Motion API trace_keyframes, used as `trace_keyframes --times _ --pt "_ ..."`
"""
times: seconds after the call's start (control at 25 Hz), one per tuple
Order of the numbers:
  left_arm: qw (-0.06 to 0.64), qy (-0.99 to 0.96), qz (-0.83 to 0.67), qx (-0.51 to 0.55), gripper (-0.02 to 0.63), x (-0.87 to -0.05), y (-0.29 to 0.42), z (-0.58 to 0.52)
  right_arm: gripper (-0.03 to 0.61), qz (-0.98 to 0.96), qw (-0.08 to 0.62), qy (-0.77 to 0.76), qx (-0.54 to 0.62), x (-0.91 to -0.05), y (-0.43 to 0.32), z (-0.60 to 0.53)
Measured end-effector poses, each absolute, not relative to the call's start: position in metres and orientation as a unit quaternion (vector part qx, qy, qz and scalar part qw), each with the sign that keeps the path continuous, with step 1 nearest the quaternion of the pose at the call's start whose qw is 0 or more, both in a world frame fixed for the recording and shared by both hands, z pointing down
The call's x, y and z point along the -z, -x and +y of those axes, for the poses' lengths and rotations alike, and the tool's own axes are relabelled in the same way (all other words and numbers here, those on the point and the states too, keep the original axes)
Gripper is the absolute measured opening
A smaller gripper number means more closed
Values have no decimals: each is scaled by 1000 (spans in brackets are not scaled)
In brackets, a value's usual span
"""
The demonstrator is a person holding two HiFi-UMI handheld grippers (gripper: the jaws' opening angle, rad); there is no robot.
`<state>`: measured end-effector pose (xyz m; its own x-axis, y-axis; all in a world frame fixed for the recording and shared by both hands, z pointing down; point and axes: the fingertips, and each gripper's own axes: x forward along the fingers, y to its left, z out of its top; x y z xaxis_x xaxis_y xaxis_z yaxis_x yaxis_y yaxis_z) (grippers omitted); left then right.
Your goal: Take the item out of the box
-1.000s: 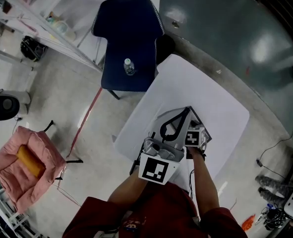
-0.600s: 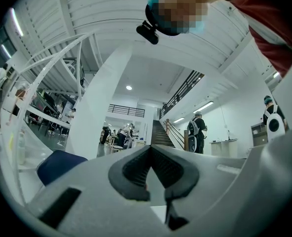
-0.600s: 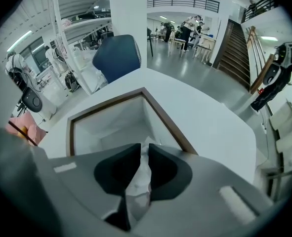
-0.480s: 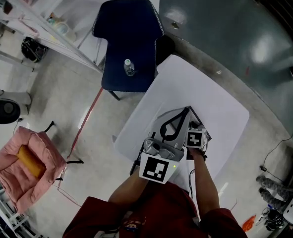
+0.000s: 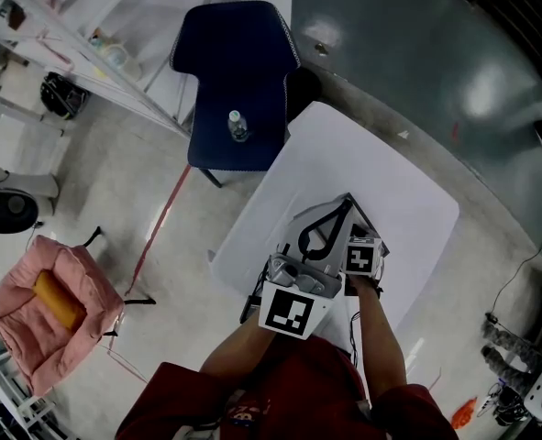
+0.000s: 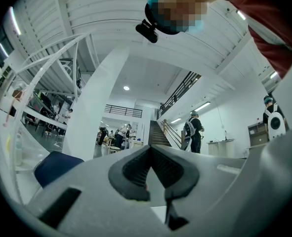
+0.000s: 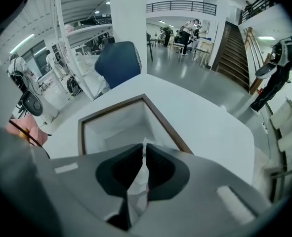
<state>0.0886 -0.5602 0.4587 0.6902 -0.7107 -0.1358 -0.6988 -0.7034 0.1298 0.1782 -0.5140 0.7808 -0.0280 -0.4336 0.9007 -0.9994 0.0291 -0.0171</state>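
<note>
Right gripper view: gripper (image 7: 145, 146) just closing on white item (image 7: 138, 180) in box (image 7: 106, 127).

White square worktop (image 5: 371, 172) with rounded corners, and there's an open white box with a brown rim (image 7: 161, 118) sitting near the worktop's edge.

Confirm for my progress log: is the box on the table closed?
No, the right gripper view looks down into the open box, its white inner walls showing inside the brown rim.
</note>
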Motion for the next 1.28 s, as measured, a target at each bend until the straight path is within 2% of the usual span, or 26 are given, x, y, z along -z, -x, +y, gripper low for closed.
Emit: trace_keyframes --times 1.28 --pt "-8 -915 -388 110 3 -412 -86 -473 15 -657 277 -634 -299 -685 -177 -475"
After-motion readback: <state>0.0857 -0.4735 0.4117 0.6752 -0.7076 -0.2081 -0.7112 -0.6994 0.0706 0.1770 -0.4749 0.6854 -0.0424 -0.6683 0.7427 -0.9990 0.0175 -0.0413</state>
